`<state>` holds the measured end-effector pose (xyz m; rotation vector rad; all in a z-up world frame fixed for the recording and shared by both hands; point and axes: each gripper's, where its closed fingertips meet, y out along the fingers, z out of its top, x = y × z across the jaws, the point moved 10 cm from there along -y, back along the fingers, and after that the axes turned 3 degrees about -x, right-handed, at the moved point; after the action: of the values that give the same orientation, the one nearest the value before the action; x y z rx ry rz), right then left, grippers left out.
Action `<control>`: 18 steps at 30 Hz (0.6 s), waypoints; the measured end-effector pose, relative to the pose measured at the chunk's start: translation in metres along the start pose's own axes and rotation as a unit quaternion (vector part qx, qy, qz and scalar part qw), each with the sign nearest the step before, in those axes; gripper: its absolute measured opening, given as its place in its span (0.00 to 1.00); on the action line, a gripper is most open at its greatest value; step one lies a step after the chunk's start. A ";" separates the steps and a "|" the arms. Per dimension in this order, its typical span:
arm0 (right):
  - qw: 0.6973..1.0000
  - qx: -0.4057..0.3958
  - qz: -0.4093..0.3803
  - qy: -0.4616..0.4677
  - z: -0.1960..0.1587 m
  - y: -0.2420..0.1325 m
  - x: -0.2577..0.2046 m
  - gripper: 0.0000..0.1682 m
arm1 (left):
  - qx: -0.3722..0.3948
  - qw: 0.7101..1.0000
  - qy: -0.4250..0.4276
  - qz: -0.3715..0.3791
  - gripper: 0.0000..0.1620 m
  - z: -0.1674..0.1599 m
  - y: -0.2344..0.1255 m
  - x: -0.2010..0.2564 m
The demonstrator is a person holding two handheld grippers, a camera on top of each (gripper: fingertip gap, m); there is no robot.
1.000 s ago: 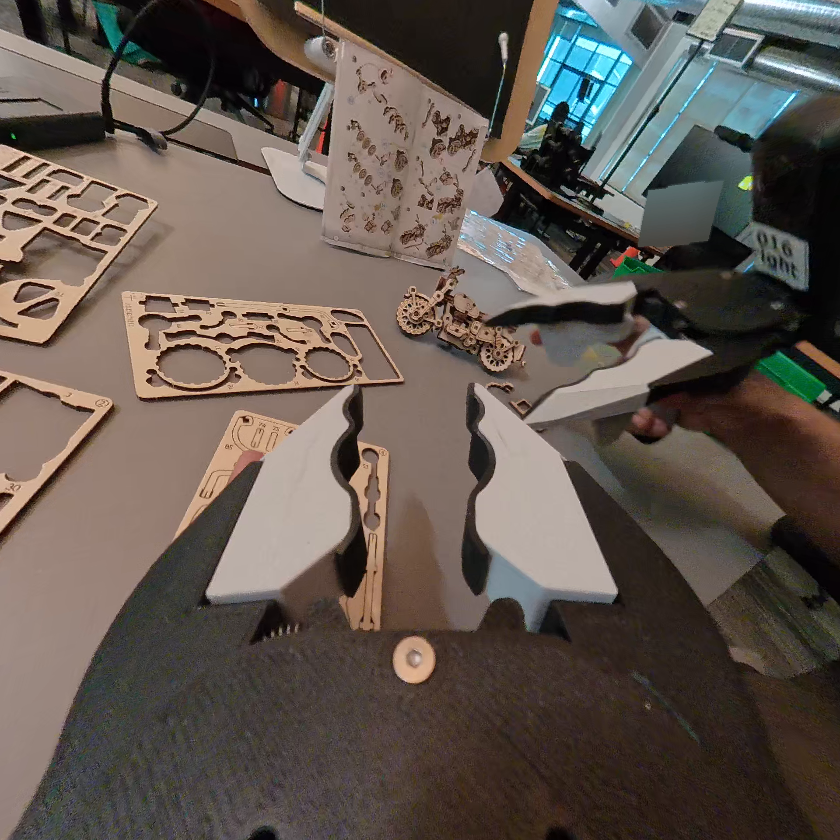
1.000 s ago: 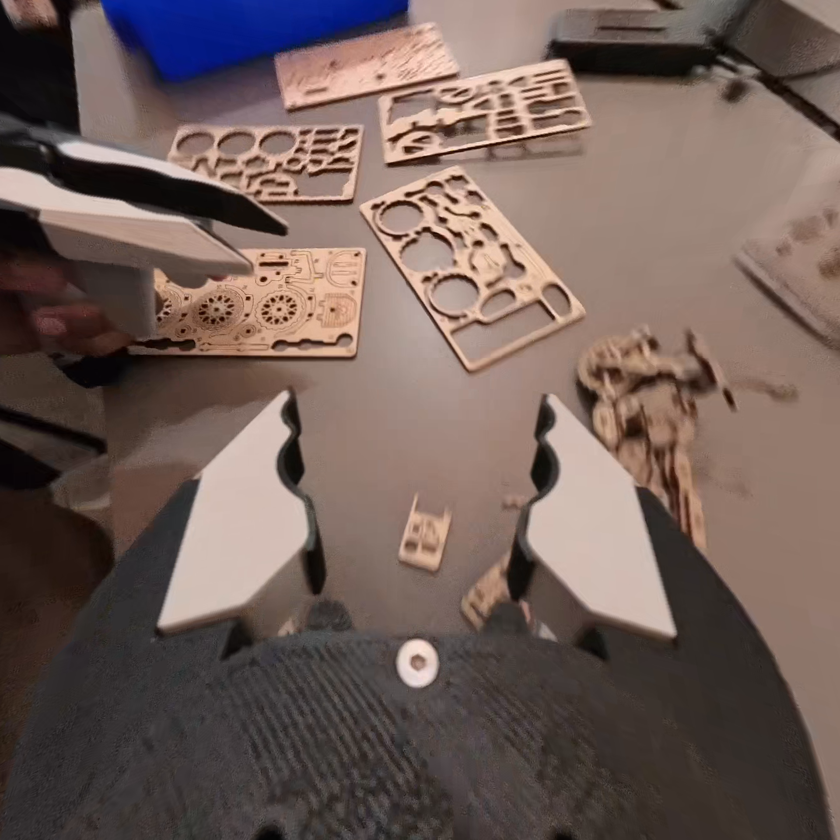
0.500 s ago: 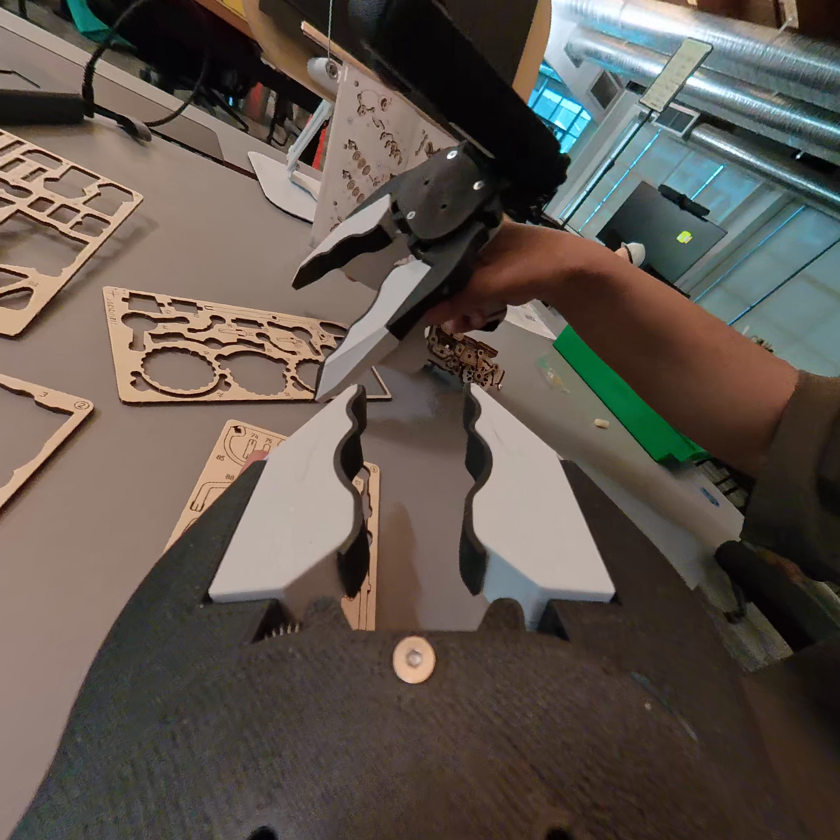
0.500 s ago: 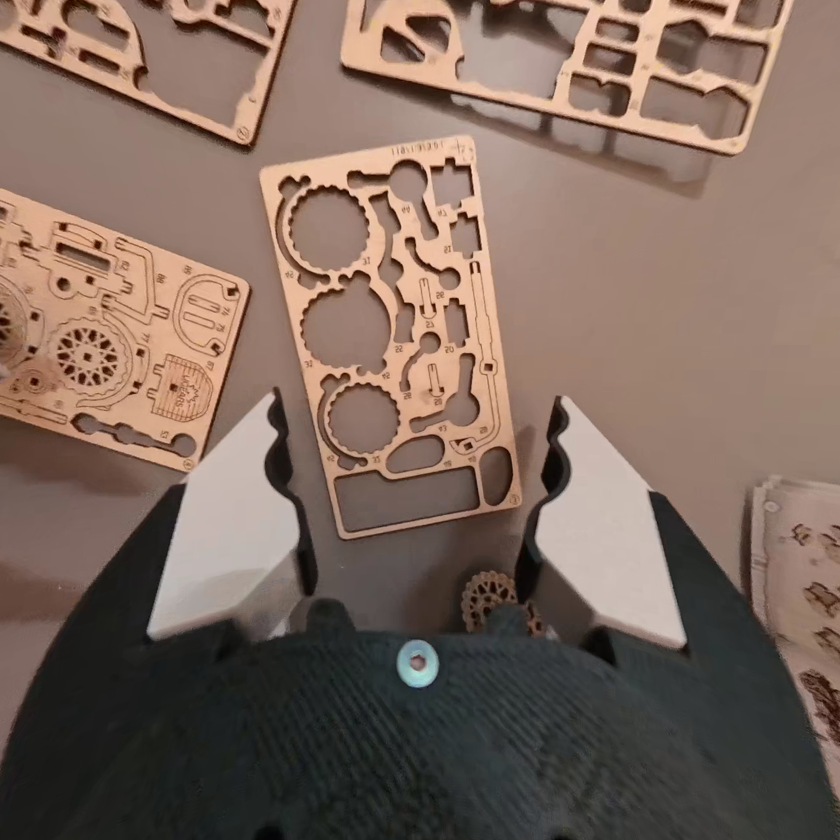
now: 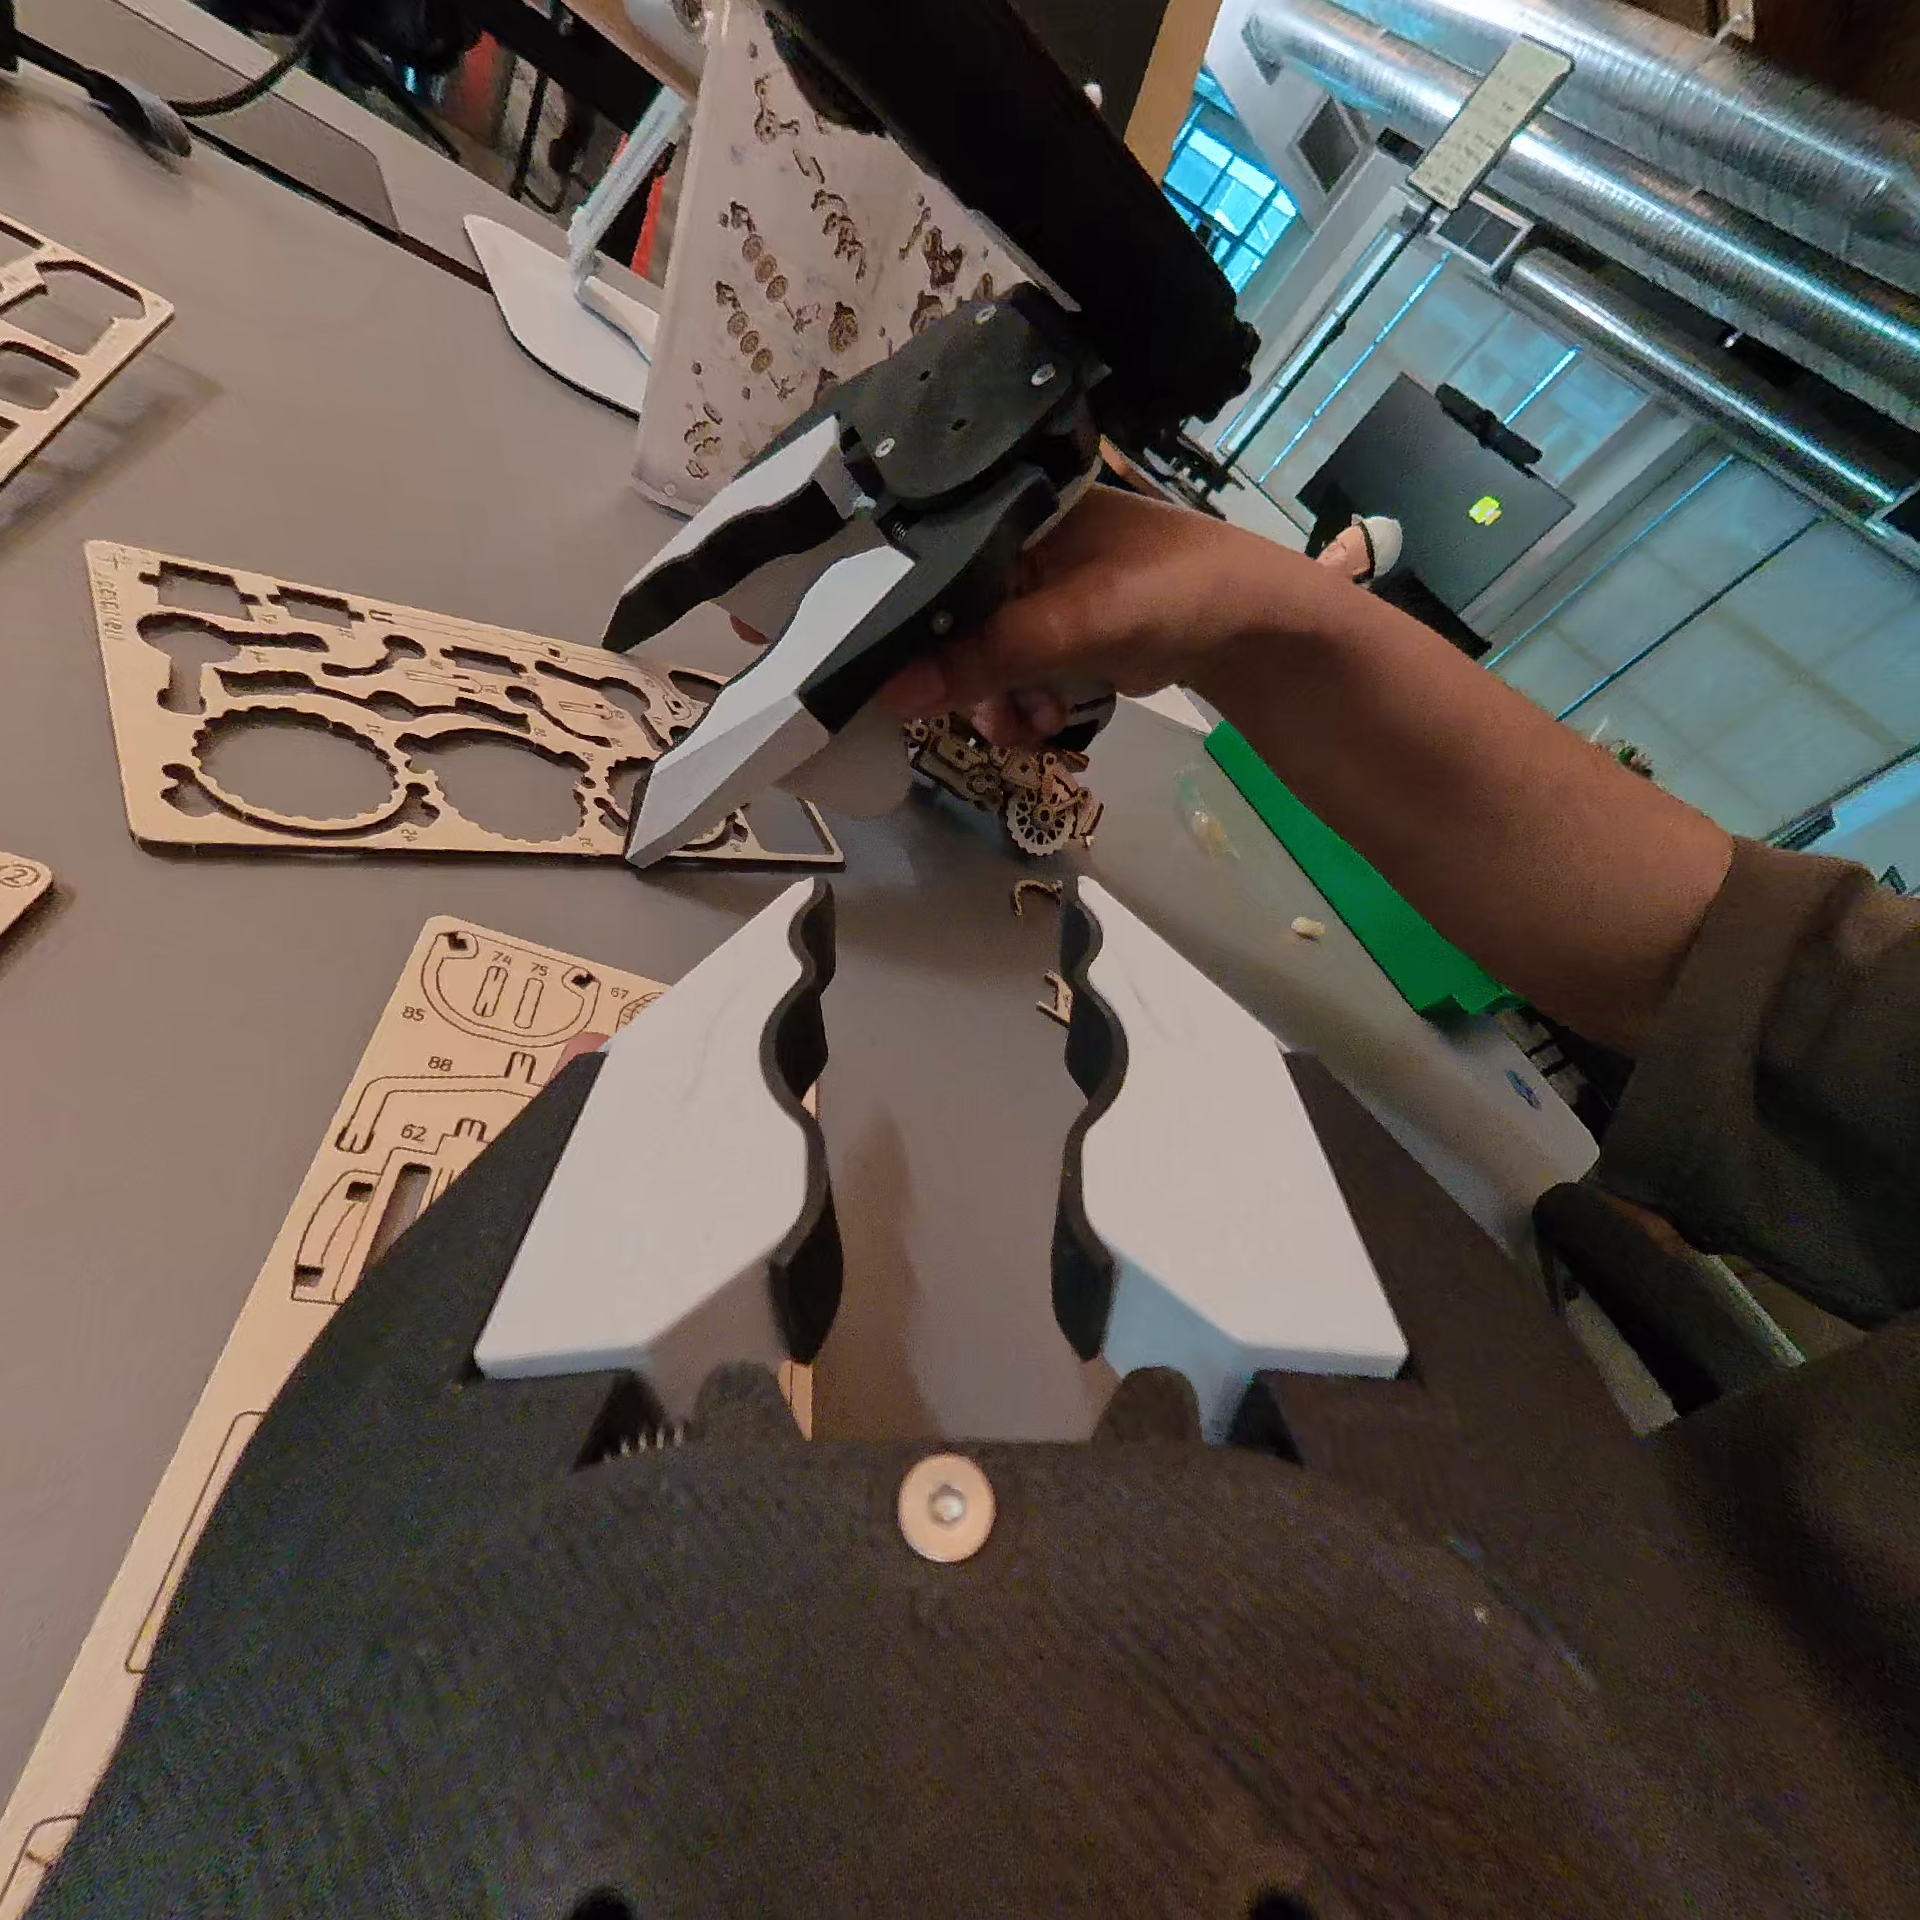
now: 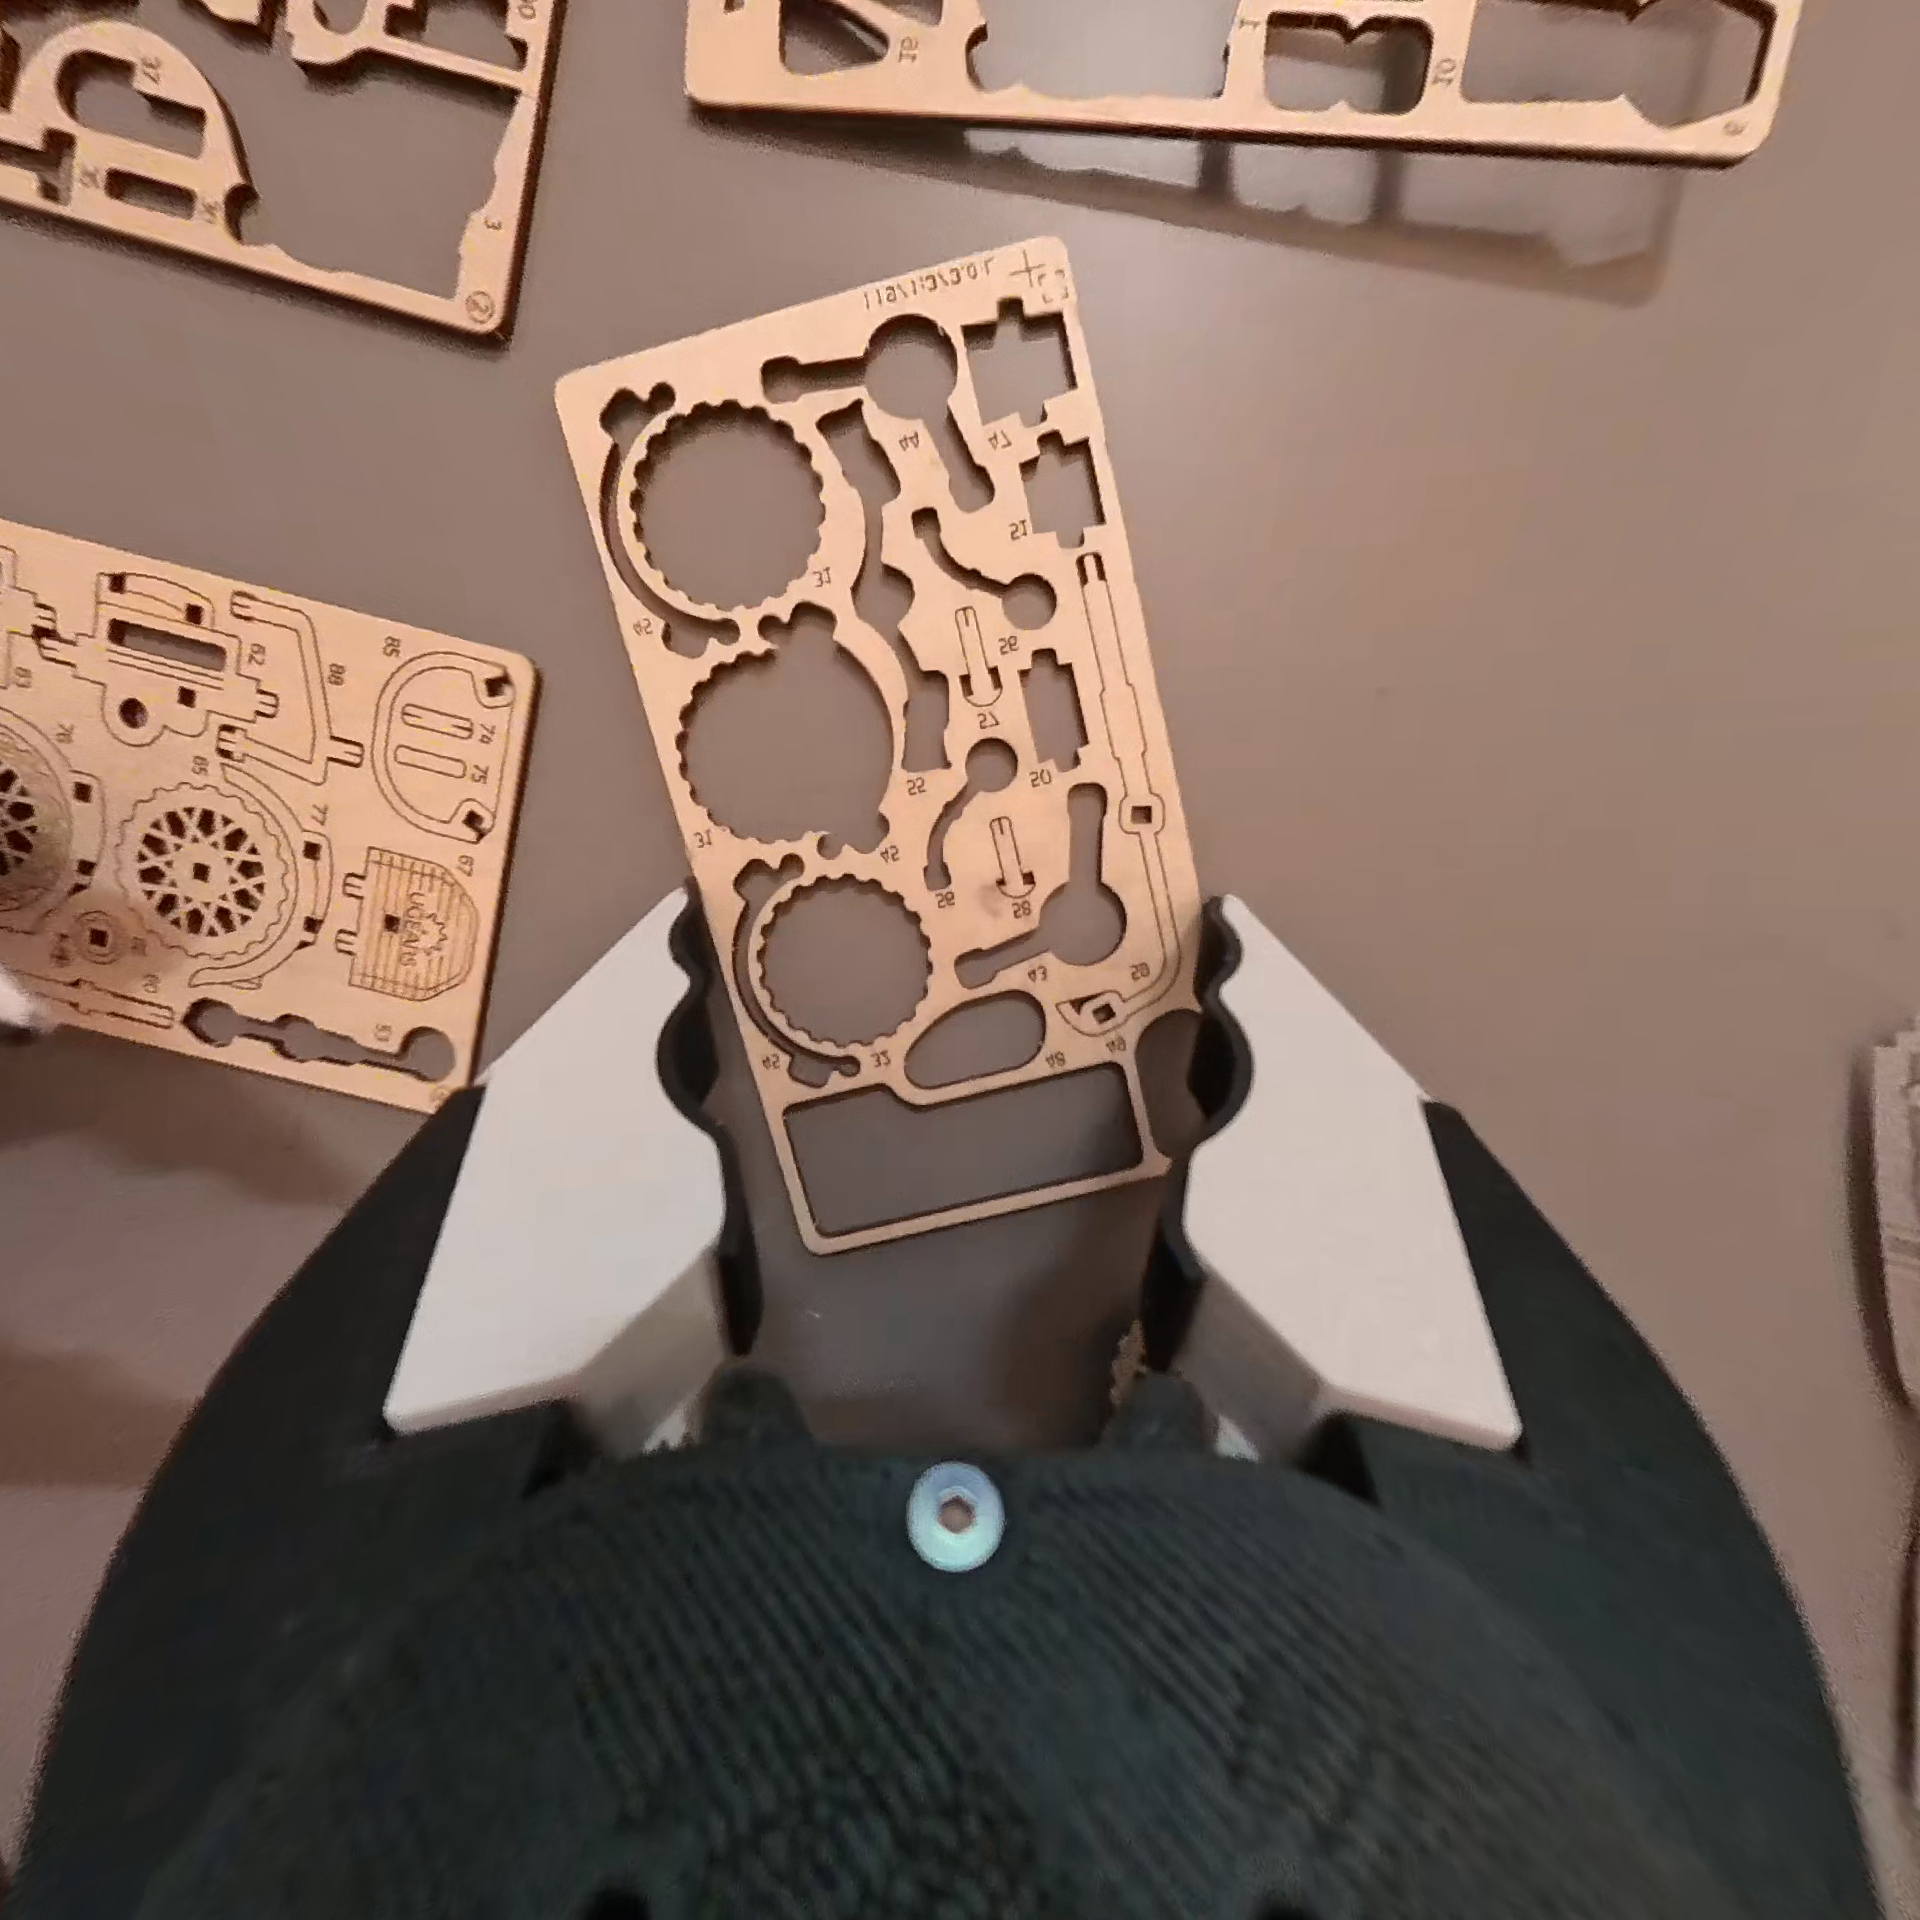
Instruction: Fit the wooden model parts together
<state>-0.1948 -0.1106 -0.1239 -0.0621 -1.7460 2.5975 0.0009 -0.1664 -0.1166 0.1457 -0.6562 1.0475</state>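
A mostly punched-out wooden sheet with round cut-outs (image 6: 883, 727) lies flat on the grey table (image 6: 1507, 675). My right gripper (image 6: 956, 925) is open and points down at it, one finger on each side of the sheet's near end. The left wrist view shows the same gripper (image 5: 634, 743) low over that sheet (image 5: 416, 727); I cannot tell whether it touches. My left gripper (image 5: 945, 914) is open and empty above the table. Under its left finger lies a sheet that still holds parts (image 5: 457, 1070). A built wooden motorcycle (image 5: 997, 769) stands behind the right hand.
Two small loose wooden pieces (image 5: 1039, 894) lie by my left fingertips. An instruction booklet (image 5: 810, 260) stands at the back. A green object (image 5: 1340, 904) sits at the right. A sheet full of parts (image 6: 260, 831) and two emptied sheets (image 6: 1247, 83) surround the right gripper. The built wooden motorcycle (image 5: 997, 769) sits 15 cm or so from the ends of my right fingers.
My right gripper has swung from the right side across to the sheet with round cut-outs and come down close over it. My left gripper has hardly moved.
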 end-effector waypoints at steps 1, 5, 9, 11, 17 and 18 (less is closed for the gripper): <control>1.000 0.005 0.005 0.006 -0.002 -0.001 -0.001 0.55 | -0.001 1.000 0.001 0.000 0.25 0.000 0.000 0.000; 0.999 0.043 0.010 0.030 -0.008 -0.014 -0.004 0.55 | -0.003 1.000 0.002 -0.001 0.25 -0.001 0.000 0.001; 0.994 0.094 0.026 0.054 -0.017 -0.039 -0.010 0.55 | -0.007 1.000 -0.015 -0.014 0.25 -0.002 0.001 0.001; 0.992 0.107 0.032 0.062 -0.026 -0.050 -0.016 0.55 | -0.013 0.999 -0.042 -0.024 0.25 -0.003 0.002 -0.002; 0.991 0.115 0.019 0.063 -0.055 -0.056 -0.041 0.55 | -0.032 0.985 -0.153 -0.073 0.26 -0.006 0.008 -0.009; 0.990 0.121 0.020 0.067 -0.059 -0.057 -0.045 0.55 | -0.040 0.982 -0.170 -0.074 0.26 -0.008 0.009 -0.010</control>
<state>-0.1480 -0.0355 -0.0924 -0.2655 -1.3930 2.7395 -0.0068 -0.1661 -0.1310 0.3025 -0.9798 0.8586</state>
